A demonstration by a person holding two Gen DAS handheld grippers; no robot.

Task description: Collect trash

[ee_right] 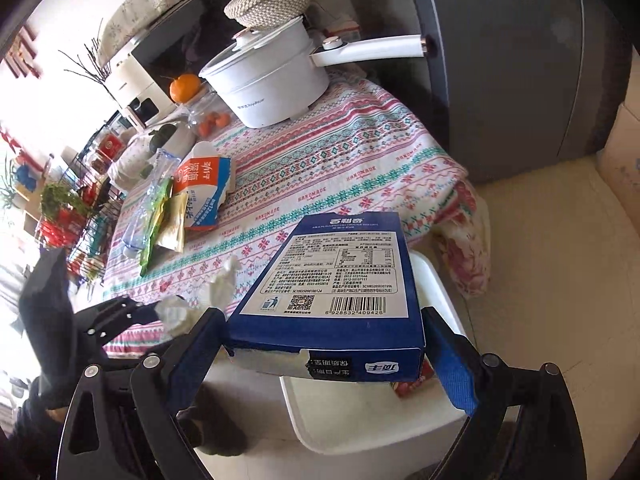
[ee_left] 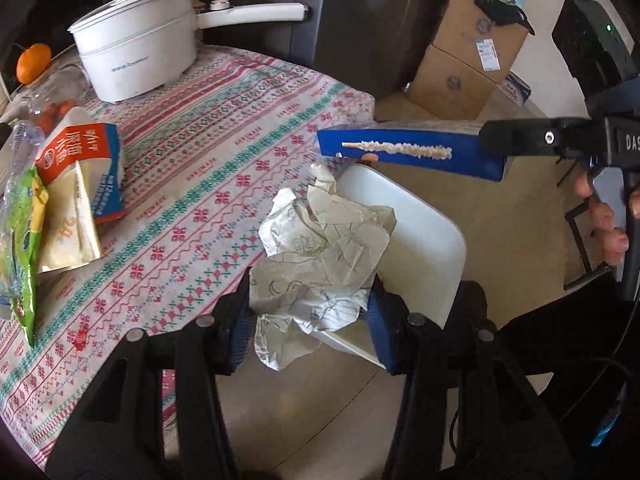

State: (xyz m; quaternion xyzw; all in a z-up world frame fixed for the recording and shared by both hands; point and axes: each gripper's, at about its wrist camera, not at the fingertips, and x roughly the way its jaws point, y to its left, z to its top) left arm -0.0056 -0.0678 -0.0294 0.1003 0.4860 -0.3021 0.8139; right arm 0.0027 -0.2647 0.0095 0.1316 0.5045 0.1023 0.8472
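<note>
A crumpled white paper ball sits between the blue pads of my left gripper, which is shut on it just past the table's edge, above a white rounded seat. To the right, my right gripper is shut on a flat blue snack box, held roughly level over the same seat. In the right wrist view the blue box shows its barcode side, clamped across its width by my right gripper. My left gripper appears at lower left with the white paper.
The table has a patterned cloth. On it stand a white electric pot, an orange, a torn milk carton and green wrappers. Cardboard boxes stand on the floor beside a grey fridge.
</note>
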